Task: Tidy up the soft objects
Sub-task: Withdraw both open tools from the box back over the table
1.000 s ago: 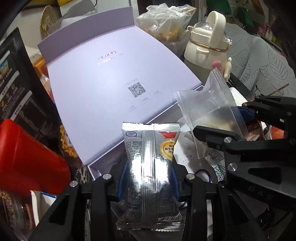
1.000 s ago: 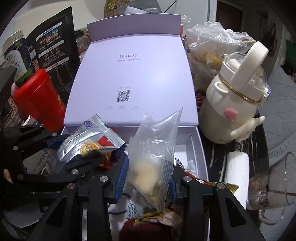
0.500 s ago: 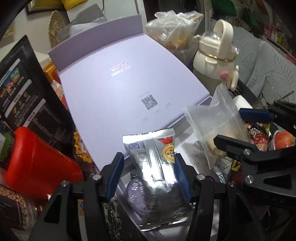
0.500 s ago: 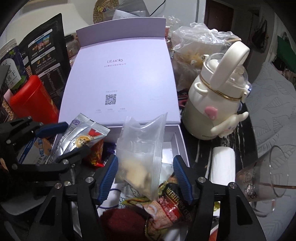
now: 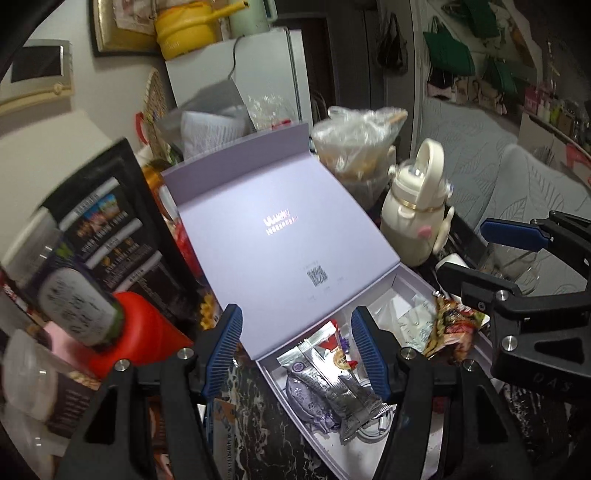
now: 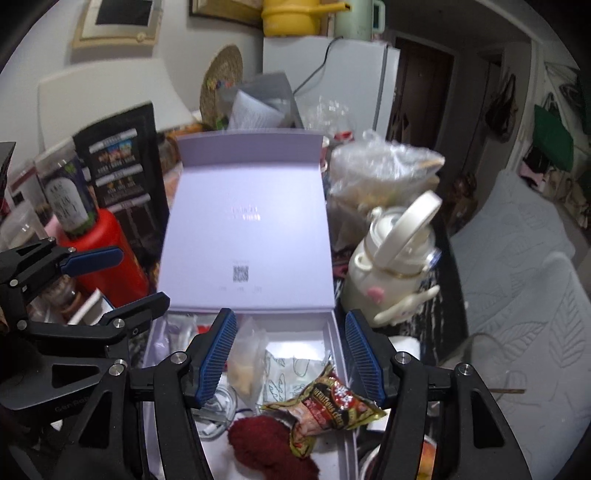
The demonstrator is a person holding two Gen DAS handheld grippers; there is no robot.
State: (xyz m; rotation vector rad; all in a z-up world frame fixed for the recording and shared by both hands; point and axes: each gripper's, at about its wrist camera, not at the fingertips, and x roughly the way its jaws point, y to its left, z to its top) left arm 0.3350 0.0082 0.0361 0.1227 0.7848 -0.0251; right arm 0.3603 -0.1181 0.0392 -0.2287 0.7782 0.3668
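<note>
Cluttered dark marble counter (image 5: 255, 413), fridge and sofa behind. Lavender gift box (image 6: 341, 354) sits open at centre, its lid (image 6: 247, 229) tipped up and back.

Inside the box, left-wrist view: silver snack packet (image 5: 325, 369) lying on a purple pouch (image 5: 306, 400), a white cable beside them. Right-wrist view: clear zip bag (image 6: 245, 360) with pale contents resting in the box, a yellow-and-red snack wrapper (image 6: 328, 406) and a dark red soft lump (image 6: 269, 443) toward the near end.

Left tongs (image 5: 295, 350) hover above the silver packet, jaws opening, blue pads apart and pressing on nothing. Right tongs (image 6: 286, 354) hang over the zip bag, jaws parted, the bag lying loose below them, not gripped.

Around the box: red canister (image 6: 107, 254) and black printed pouch (image 6: 118, 166) on the left; cream kettle-shaped bottle (image 6: 395, 266) and a crinkled plastic bag (image 6: 380, 166) of food on the right. Yellow pot (image 5: 188, 29) on top of the fridge.
</note>
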